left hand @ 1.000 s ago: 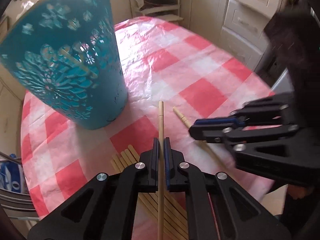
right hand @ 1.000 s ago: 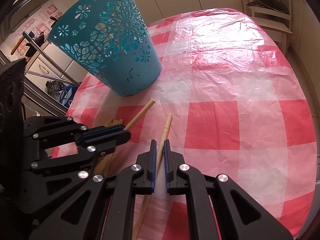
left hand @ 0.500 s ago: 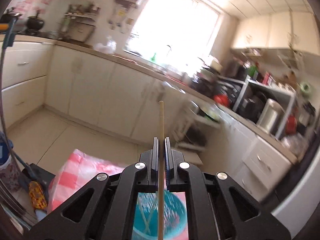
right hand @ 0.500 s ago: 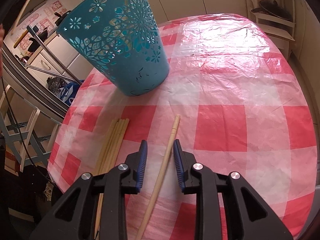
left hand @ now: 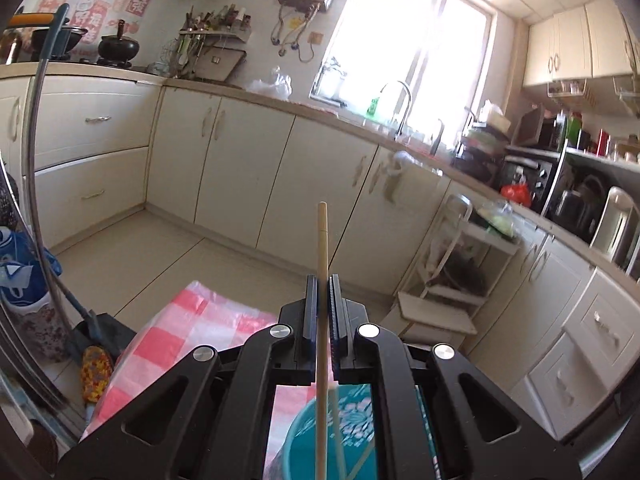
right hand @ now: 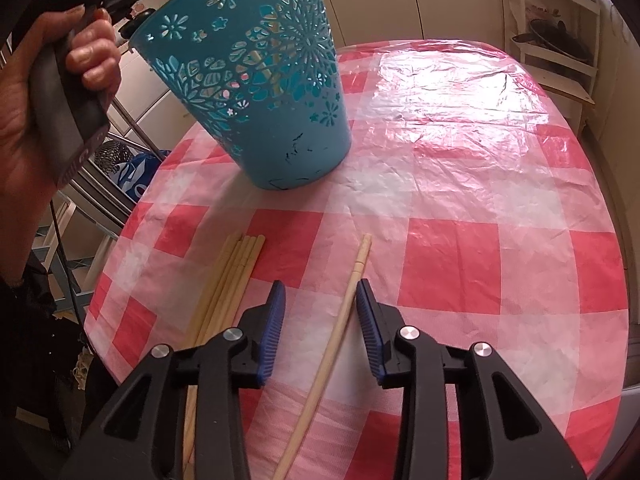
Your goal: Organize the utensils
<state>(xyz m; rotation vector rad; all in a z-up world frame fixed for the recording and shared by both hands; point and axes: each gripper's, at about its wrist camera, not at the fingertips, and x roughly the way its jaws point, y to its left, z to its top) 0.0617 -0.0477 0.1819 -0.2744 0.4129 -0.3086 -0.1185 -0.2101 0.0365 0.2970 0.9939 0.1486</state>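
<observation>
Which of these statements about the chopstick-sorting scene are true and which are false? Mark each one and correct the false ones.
1. The left gripper is shut on a chopstick. True.
2. The teal basket lies tipped on its side. False: it stands upright on the checked tablecloth.
3. A single chopstick lies between the right gripper's opening jaws. True.
4. The bundle of chopsticks is inside the basket. False: it lies on the tablecloth, left of the single chopstick.

Black tongs with blue pads

Both tongs, left tongs (left hand: 322, 304) and right tongs (right hand: 320, 312), are showing black frames, silver screws, ribbed blue pads; a dark sleeve (right hand: 28, 320) is showing.
</observation>
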